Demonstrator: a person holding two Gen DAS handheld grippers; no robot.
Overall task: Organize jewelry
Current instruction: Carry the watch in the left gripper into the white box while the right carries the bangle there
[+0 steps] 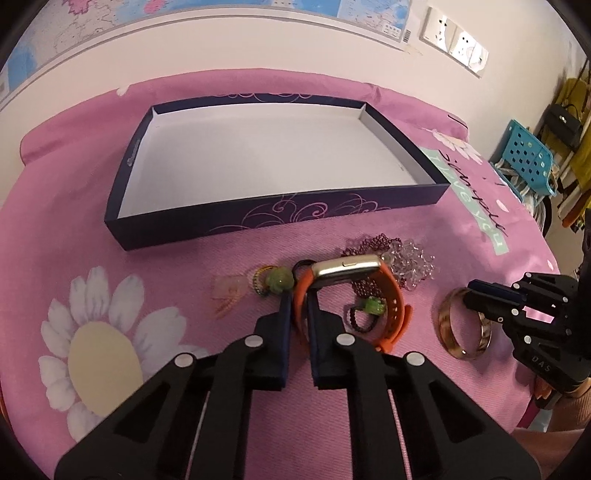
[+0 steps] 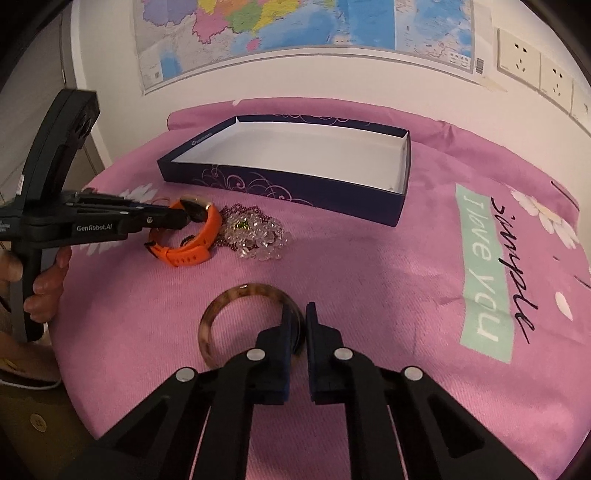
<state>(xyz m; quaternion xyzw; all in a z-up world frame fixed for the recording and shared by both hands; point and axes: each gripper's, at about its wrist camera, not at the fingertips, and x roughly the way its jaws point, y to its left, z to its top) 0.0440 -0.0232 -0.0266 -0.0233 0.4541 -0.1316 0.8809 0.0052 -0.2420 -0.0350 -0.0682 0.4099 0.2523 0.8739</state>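
My left gripper is shut on the orange strap of a smartwatch with a gold case; it also shows in the right wrist view. My right gripper is shut on the rim of a brown mottled bangle, which lies on the pink cloth; the bangle also shows in the left wrist view. An empty dark purple box with a white floor stands behind the jewelry. A clear crystal bracelet and dark red beads lie beside the watch.
A green charm ring, a small green bead bracelet and a pale pink piece lie on the cloth. The wall with a map and sockets stands behind the table. A blue crate is off the right edge.
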